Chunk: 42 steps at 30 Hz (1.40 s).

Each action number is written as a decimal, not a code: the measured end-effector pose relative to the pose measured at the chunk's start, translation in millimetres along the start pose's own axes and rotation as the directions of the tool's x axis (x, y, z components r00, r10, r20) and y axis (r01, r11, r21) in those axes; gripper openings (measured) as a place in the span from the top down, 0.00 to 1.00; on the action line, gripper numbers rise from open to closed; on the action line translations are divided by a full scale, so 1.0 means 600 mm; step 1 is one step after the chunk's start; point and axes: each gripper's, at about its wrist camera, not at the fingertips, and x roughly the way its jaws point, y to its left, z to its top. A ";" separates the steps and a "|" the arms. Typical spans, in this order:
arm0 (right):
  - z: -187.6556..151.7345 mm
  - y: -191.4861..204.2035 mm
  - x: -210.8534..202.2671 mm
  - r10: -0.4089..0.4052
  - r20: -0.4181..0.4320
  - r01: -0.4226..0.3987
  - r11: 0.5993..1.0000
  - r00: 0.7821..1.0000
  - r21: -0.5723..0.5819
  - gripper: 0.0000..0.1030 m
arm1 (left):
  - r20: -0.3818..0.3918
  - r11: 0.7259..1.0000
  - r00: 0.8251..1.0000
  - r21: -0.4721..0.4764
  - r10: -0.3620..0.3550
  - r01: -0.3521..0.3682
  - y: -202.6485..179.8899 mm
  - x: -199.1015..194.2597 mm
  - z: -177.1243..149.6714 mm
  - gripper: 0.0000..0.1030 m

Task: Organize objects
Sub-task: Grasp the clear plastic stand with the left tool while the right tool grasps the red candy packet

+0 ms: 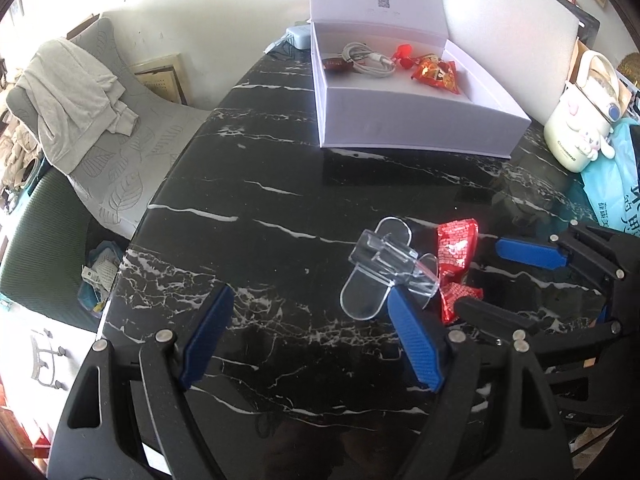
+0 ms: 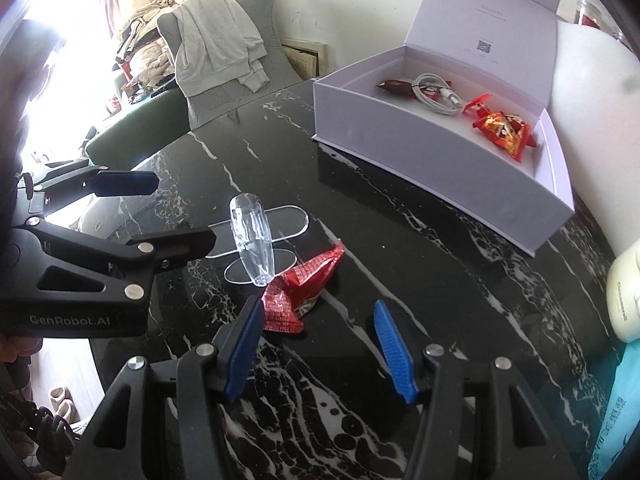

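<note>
A clear acrylic stand (image 1: pixel 384 268) (image 2: pixel 252 236) lies on the black marble table (image 1: pixel 260 220) (image 2: pixel 420 272), touching a red snack packet (image 1: pixel 456 264) (image 2: pixel 304 284). My left gripper (image 1: pixel 310 294) (image 2: pixel 184 208) is open and holds nothing; its right fingertip sits at the stand's near edge. My right gripper (image 2: pixel 316 306) (image 1: pixel 480 276) is open too, its left fingertip at the packet's near end. Behind stands an open white box (image 1: pixel 400 120) (image 2: pixel 432 168) with its lid up, holding a white cable (image 1: pixel 368 60) (image 2: pixel 436 96) and red packets (image 1: pixel 436 74) (image 2: pixel 504 130).
A cream character jug (image 1: pixel 576 120) and a blue plastic bag (image 1: pixel 616 188) stand at the table's right. A chair with a grey garment (image 1: pixel 72 92) (image 2: pixel 216 40) is beyond the table's left edge. A white charger (image 1: pixel 298 36) lies behind the box.
</note>
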 end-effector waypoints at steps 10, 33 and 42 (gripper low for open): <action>0.009 0.005 0.022 0.011 -0.003 -0.011 0.999 1.000 -0.038 0.44 | 0.011 0.997 0.997 0.016 -0.077 0.076 -0.001 0.011 0.007 0.23; -0.028 -0.030 -0.007 -0.060 0.002 0.060 0.998 0.998 -0.033 0.73 | -0.040 0.987 0.989 0.074 -0.142 0.145 -0.059 0.045 0.018 0.21; -0.048 -0.056 -0.018 -0.067 0.006 0.067 0.998 0.998 0.013 0.72 | -0.015 0.996 0.999 0.075 -0.051 0.052 -0.084 0.055 0.021 0.19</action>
